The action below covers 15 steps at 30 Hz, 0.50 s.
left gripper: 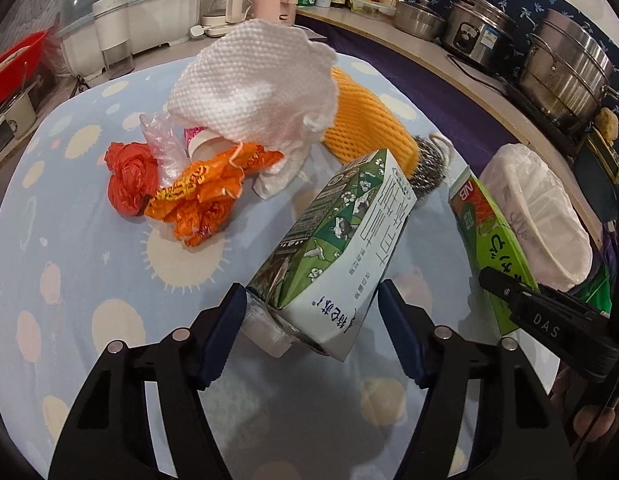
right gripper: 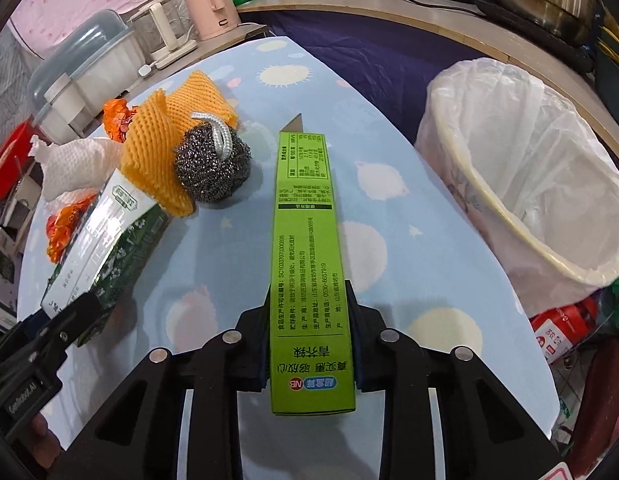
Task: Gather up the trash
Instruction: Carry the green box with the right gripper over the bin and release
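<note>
Two cartons are showing in your left wrist view: your left gripper (left gripper: 311,312) is pinching the cap end of the green-and-white milk carton (left gripper: 341,236) between its blue pads, and the carton is tilting up and away over the pale blue tablecloth (left gripper: 89,272). Beyond it, the white paper towel (left gripper: 257,80), the yellow foam net (left gripper: 365,120), the orange wrapper (left gripper: 205,196), the red plastic bag (left gripper: 129,176) and the steel scourer (left gripper: 429,168) are lying crowded together on the cloth. At the right, the green box (left gripper: 489,236) is standing in front of the lined bin (left gripper: 549,208). In your right wrist view, your right gripper (right gripper: 309,344) is clamping that long green box (right gripper: 305,248) by its near end, its fingers pressing both narrow sides, the box pointing straight ahead above the tablecloth (right gripper: 389,208). The white-lined bin (right gripper: 529,176) is sitting to the right of the box, just beside the table edge, mouth open. To the left, the scourer (right gripper: 211,164) is touching the foam net (right gripper: 161,148), with the milk carton (right gripper: 105,248) in front of them.
</note>
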### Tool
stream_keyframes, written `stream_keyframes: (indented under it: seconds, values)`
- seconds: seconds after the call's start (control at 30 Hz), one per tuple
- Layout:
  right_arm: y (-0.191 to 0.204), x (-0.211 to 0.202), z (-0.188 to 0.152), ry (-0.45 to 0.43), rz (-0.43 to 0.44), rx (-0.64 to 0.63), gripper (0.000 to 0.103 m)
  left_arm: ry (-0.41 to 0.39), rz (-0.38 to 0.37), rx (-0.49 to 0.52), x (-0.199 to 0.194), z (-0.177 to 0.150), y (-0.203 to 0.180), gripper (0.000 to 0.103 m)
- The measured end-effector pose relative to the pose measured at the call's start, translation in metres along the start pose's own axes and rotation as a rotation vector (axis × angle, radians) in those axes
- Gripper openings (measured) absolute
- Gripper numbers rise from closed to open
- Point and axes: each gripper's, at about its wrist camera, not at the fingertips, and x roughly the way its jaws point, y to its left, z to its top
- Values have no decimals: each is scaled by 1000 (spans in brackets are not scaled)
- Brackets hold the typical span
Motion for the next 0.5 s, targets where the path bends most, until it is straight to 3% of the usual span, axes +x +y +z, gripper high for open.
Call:
stream_keyframes:
  seconds: [0.23,0.5]
  values:
    - [-18,-39,-14,-62,4,2,27,-4,-24,41,-31,-21,-25,64]
    - [-50,-86,-8,-162,-7,59,27,-72,-59,121,-60,-3,-68,64]
